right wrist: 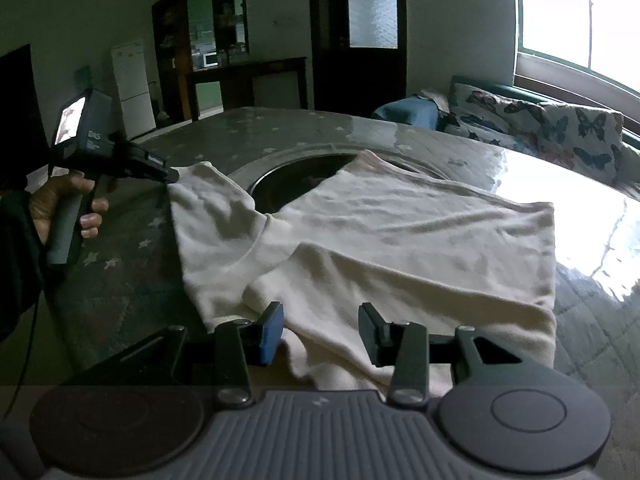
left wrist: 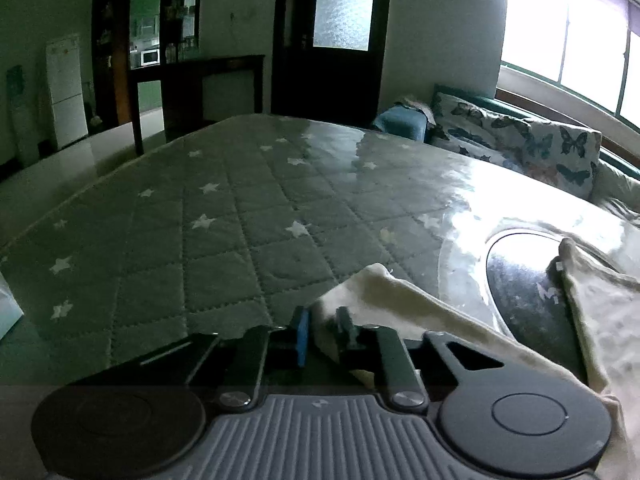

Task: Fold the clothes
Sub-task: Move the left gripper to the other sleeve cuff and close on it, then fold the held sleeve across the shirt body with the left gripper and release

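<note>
A cream shirt lies spread on the table, partly over a round dark inset. In the right wrist view, my left gripper is at the end of the shirt's left sleeve, held by a person's hand. In the left wrist view, the left gripper is shut on the cream sleeve cloth, which runs off to the right. My right gripper stands open over the shirt's near edge. Cloth lies between its fingers, and the pads are apart from it.
The table carries a grey quilted cover with white stars under glossy clear plastic. The round dark inset sits at right. A sofa with butterfly cushions stands behind the table, under a bright window. A dark door and cabinet are at the back.
</note>
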`<state>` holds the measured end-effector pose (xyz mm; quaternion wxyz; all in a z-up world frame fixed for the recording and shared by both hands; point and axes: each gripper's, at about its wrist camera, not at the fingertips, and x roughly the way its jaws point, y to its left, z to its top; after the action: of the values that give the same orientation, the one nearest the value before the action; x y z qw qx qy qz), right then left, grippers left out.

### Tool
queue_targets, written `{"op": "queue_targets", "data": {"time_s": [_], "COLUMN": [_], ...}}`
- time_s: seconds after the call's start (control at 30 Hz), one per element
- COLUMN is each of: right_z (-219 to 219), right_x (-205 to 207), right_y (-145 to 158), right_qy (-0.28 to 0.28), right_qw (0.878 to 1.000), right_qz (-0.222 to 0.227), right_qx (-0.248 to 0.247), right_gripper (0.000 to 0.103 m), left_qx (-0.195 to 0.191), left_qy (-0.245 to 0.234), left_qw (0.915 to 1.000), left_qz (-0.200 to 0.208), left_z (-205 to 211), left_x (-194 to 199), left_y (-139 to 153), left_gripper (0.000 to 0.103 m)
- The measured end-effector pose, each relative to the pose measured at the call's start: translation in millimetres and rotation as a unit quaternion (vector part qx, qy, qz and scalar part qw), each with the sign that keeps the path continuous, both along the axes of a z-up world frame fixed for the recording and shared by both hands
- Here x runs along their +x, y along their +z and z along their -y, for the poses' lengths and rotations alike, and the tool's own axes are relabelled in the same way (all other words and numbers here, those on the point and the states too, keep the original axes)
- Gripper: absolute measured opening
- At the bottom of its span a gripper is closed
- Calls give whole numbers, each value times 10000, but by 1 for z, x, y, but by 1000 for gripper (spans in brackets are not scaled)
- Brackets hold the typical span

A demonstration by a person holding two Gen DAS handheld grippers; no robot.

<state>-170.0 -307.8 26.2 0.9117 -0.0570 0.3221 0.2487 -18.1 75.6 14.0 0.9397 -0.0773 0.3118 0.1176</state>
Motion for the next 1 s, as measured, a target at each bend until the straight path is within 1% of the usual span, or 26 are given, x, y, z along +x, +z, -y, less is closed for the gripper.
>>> {"op": "queue_targets", "data": {"time_s": [0.1,0.13,0.23,0.33,0.43,0.6,0.77,0.93,1.0], "right_z": [5,7,12,18,24,35,50,67,73], "right_x": [-1,0,3,6,7,6,6,8,9], "right_y": [0,1,0,-1,-2,-1,2,2,1], "right_qy": [-97,-133,-275,-408,-509,-696,-949,-1253,-1352], "right_qw": [9999,9999,9996,9990,9984,9970,9944,9897,9877], "right_qz": [22,31,31,-11,-23,11,25,-59,-109], "right_qx": [43,52,100,178,242,337,462,684,782], "right_gripper": [44,47,47,47,47,47,47,47,47], "left_qx": [-152,-205,-319,-405,-492,-691,-937,-1218,-1337], "left_qy": [-113,-180,-428,-820,-1279,-2073,-2815,-3288,-3408], "left_qw": [9998,9995,9981,9946,9886,9731,9522,9345,9290], "left_qz": [90,142,310,482,619,737,731,615,543], "left_z": [3,6,17,38,64,113,158,190,197], "left_x": [-6,-9,-20,-31,-38,-53,-62,-65,-65], "left_y": [7,11,22,36,49,61,63,53,49], "left_gripper": [8,7,7,6,6,6,6,6,6]}}
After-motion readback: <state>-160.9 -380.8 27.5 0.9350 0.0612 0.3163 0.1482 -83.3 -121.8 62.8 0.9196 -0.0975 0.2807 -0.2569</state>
